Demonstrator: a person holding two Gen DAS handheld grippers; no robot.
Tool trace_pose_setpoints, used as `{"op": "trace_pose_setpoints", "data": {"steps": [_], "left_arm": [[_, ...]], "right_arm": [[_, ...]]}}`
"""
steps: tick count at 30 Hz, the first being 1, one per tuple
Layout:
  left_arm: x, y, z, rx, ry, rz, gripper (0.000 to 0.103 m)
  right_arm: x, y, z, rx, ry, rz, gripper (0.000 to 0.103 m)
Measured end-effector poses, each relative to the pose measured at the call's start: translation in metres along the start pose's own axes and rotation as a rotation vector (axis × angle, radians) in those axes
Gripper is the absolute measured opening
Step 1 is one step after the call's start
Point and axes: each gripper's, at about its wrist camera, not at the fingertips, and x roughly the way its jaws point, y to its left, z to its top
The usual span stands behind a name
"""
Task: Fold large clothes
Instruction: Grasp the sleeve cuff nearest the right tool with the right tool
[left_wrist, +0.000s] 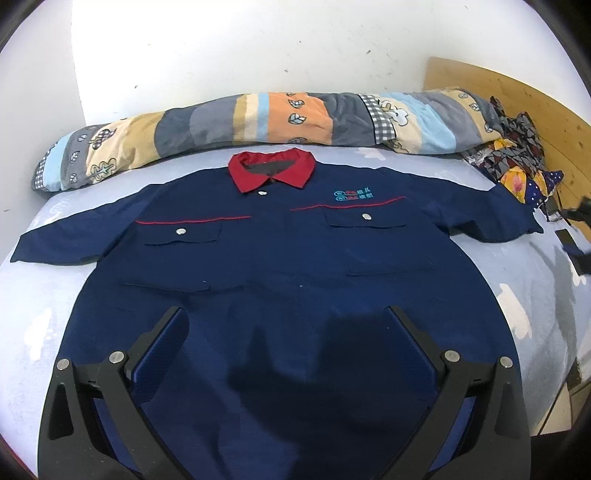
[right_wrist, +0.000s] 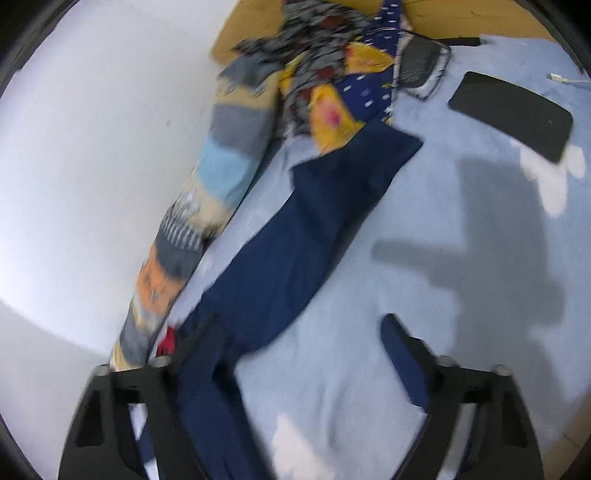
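A navy work shirt (left_wrist: 280, 258) with a red collar (left_wrist: 271, 171) lies flat, front up, on the light blue bed sheet (left_wrist: 37, 295), both short sleeves spread out. My left gripper (left_wrist: 284, 314) is open and empty above the shirt's lower middle. In the blurred right wrist view, my right gripper (right_wrist: 299, 325) is open and empty over the shirt's right sleeve (right_wrist: 314, 218), near its shoulder end; the sleeve runs away from me.
A rolled patchwork quilt (left_wrist: 258, 118) lies along the wall behind the collar. A pile of patterned clothes (right_wrist: 332, 66) sits by the wooden headboard (left_wrist: 517, 96). A black phone (right_wrist: 513, 114) and a dark mesh object (right_wrist: 419, 61) lie on the sheet.
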Motion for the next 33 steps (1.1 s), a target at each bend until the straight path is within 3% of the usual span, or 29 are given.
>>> {"op": "trace_pose_setpoints", "data": {"steps": [2, 5, 8, 15, 22, 23, 24, 33], "left_arm": [[0.002, -0.004, 0.001, 0.009, -0.005, -0.002, 0.103], [0.005, -0.007, 0.000, 0.020, 0.002, -0.001, 0.103], [0.009, -0.006, -0.001, 0.011, 0.019, -0.007, 0.103], [0.011, -0.004, -0.003, 0.013, 0.021, -0.003, 0.103], [0.020, -0.006, -0.004, 0.017, 0.039, 0.000, 0.103], [0.021, -0.007, -0.004, 0.016, 0.043, 0.001, 0.103], [0.022, -0.008, -0.004, 0.017, 0.045, 0.003, 0.103], [0.013, -0.002, -0.005, 0.011, 0.025, 0.019, 0.103]], "right_arm": [[0.019, -0.012, 0.021, 0.034, 0.011, -0.013, 0.057], [0.042, -0.033, 0.046, 0.116, -0.009, -0.010, 0.054], [0.061, -0.047, 0.066, 0.131, -0.035, -0.080, 0.053], [0.106, -0.071, 0.096, 0.141, -0.040, -0.137, 0.046], [0.138, -0.086, 0.122, 0.184, -0.113, -0.058, 0.043], [0.138, -0.083, 0.124, 0.165, -0.118, -0.058, 0.013], [0.137, -0.081, 0.126, 0.147, -0.116, -0.065, 0.004], [0.062, -0.027, 0.147, 0.013, -0.295, -0.018, 0.004]]}}
